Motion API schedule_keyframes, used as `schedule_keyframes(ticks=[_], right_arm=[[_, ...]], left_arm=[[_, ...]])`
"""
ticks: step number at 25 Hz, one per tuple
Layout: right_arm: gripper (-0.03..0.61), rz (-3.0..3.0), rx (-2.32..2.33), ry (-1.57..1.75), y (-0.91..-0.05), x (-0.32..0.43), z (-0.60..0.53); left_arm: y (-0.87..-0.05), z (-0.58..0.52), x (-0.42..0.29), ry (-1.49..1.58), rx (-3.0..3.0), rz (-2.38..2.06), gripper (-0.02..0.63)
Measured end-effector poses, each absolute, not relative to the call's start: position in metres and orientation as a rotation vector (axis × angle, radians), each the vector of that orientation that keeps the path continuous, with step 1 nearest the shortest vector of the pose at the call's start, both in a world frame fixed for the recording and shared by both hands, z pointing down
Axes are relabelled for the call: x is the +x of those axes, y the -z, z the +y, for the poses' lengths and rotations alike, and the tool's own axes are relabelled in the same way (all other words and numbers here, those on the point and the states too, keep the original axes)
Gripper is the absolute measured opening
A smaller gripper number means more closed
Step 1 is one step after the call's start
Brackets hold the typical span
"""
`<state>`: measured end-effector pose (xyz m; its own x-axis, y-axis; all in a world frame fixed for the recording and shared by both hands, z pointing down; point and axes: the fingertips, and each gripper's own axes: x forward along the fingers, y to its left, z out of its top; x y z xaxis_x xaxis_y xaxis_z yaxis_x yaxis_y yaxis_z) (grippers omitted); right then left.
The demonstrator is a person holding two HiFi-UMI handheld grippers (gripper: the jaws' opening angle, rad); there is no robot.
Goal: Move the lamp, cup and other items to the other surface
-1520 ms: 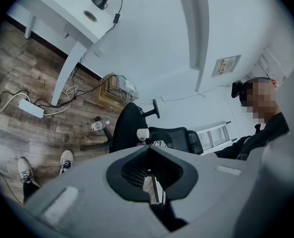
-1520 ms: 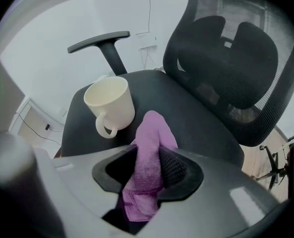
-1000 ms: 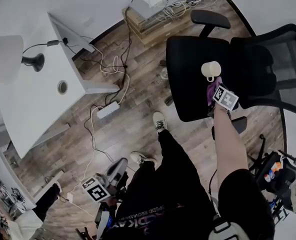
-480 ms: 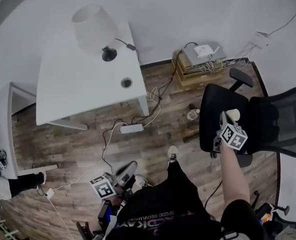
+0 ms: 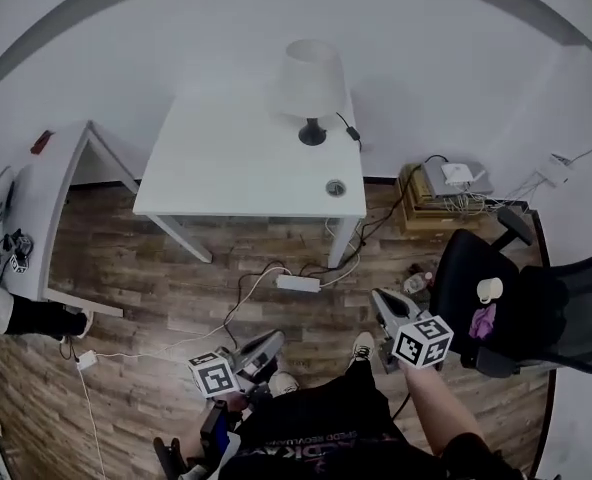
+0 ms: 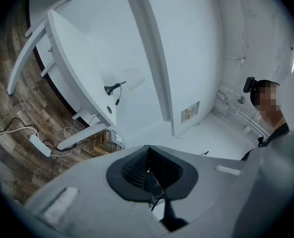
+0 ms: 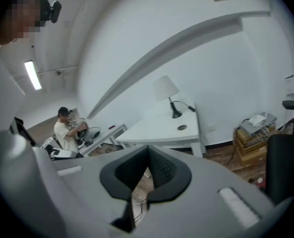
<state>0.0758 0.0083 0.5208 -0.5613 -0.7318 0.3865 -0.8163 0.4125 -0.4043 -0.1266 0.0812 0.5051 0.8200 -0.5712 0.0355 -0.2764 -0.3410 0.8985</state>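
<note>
Both my claws are pressed together on nothing: the right claw (image 5: 381, 301) at five o'clock in the head view, the left claw (image 5: 272, 341) at six. The cup (image 5: 489, 290) and a purple thing (image 5: 483, 320) sit on the chair seat (image 5: 454, 268) at four o'clock, so I'd judge that part done. The lamp (image 5: 310, 80) stands on the white desk (image 5: 236, 158) at twelve, not yet moved. I can't make out what the purple thing is, and the chair's back runs off the picture's edge.

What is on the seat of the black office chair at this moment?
A white cup and a crumpled purple item lie on the seat of the black office chair. Anything beneath the purple item is covered.
</note>
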Motion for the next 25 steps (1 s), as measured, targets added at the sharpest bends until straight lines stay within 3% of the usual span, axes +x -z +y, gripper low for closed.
schedule_keyframes(ticks=[5, 10, 15, 25], right_arm=[[0.003, -2.604, 1.072, -0.813, -0.517, -0.029, 0.071], [0.003, -2.623, 0.932, -0.868, -0.516, -0.08, 0.116], [0.003, -2.665, 0.876, -0.869, -0.505, -0.105, 0.138], [0.003, -2.723, 0.793, -0.813, -0.492, -0.096, 0.165]], left_arm=[[-0.504, 0.105, -0.181, 0.424, 1.929, -0.716, -0.002], [-0.506, 0.129, -0.218, 0.473, 1.914, -0.774, -0.002], [-0.507, 0.146, -0.231, 0.459, 1.93, -0.786, -0.002], [-0.492, 0.159, -0.186, 0.314, 2.11, -0.644, -0.002]])
